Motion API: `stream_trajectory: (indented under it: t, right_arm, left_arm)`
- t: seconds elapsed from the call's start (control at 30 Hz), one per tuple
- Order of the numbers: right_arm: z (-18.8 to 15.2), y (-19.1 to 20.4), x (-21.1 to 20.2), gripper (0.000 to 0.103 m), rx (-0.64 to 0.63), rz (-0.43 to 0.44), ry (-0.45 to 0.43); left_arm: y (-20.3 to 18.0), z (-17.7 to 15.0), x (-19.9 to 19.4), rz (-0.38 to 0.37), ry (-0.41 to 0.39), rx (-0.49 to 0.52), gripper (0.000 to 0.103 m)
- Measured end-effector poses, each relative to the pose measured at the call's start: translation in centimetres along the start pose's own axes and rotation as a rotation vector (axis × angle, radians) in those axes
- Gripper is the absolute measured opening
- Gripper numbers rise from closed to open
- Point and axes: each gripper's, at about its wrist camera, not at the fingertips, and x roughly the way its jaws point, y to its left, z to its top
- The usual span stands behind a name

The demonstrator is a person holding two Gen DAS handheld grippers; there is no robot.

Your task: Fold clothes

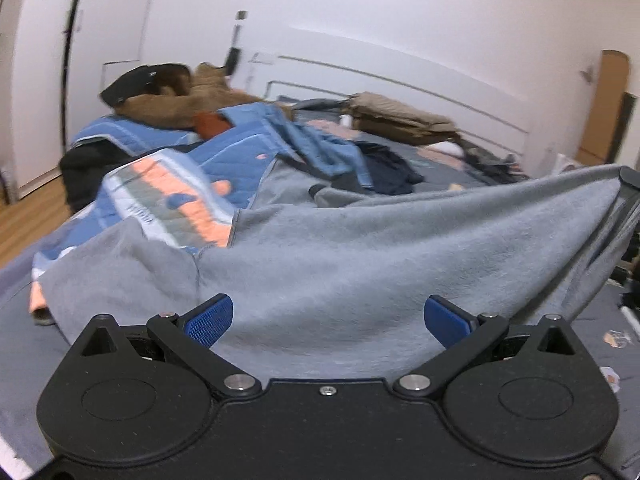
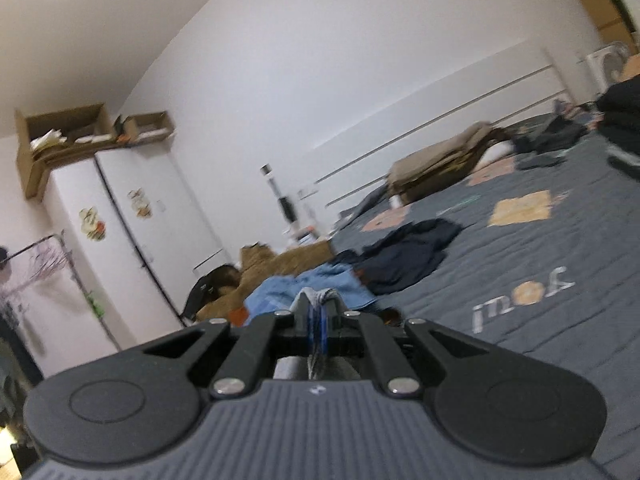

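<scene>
on the bed: your workspace is a dark grey quilted bedspread (image 2: 540, 248) with peach and tan patches and pale lettering.
grey garment: a soft grey fleece-like garment (image 1: 360, 248) lies spread just ahead of your left gripper, one corner pulled up taut toward the right edge of the left wrist view.
left gripper (image 1: 328, 320): your jaws stand wide apart, blue textured pads (image 1: 210, 318) on either side, the grey cloth under and between them; pads do not press on it.
right gripper (image 2: 317, 314): your jaws are closed tight on a bunched fold of the grey garment (image 2: 320, 295), cloth poking out past the tips and trailing back between the pads.
right gripper aim: near level, looking along the bed toward the white wall.
clothes heap: a light blue quilted item (image 1: 320, 144), a dark navy crumpled garment (image 2: 408, 256) and a brown furry piece (image 1: 188, 108) lie further up the bed, beyond the grey garment.
folded stack: a tan folded pile (image 2: 444, 164) sits near the white slatted headboard (image 1: 440, 92), well apart from both grippers.
room: white double-door wardrobe (image 2: 132, 232) with open cardboard boxes (image 2: 68, 132) on top; wooden floor (image 1: 28, 212) beside the bed.
image quality: motion blur in both views; fine detail of the heap cannot be told.
</scene>
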Motion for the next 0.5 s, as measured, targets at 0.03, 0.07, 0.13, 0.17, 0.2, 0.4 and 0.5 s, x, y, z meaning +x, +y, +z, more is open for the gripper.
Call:
stream_trajectory:
  t: [0.03,0.07,0.13,0.17,0.2,0.4,0.5]
  right_arm:
    - [0.3,-0.6,-0.6,0.003,-0.003,-0.018,-0.011]
    - [0.6,-1.2,-1.3,0.003,-0.005,-0.036,-0.023]
    - [0.9,-2.9,-2.5,0.003,0.005,-0.072,-0.043]
    - [0.9,-3.8,-2.9,0.003,0.011,-0.094,-0.048]
    - [0.7,-4.6,-2.9,0.003,0.0,-0.116,-0.032]
    - [-2.4,-8.7,-0.9,0.004,-0.016,-0.175,0.126]
    - [-4.4,-10.4,0.7,0.006,-0.023,-0.178,0.18]
  left_arm:
    - [-0.3,-0.1,0.1,-0.014,-0.004,0.007,0.103]
    - [-0.7,-0.2,0.2,-0.027,-0.007,0.013,0.103]
    - [-1.3,-0.6,0.6,-0.037,0.001,0.039,0.103]
    - [-1.7,-0.8,0.8,-0.039,0.008,0.055,0.103]
    - [-2.1,-1.1,1.0,-0.04,0.015,0.071,0.103]
    - [-5.1,-2.9,1.8,-0.071,0.0,0.222,0.103]
    - [-6.5,-3.6,2.5,-0.034,0.018,0.281,0.103]
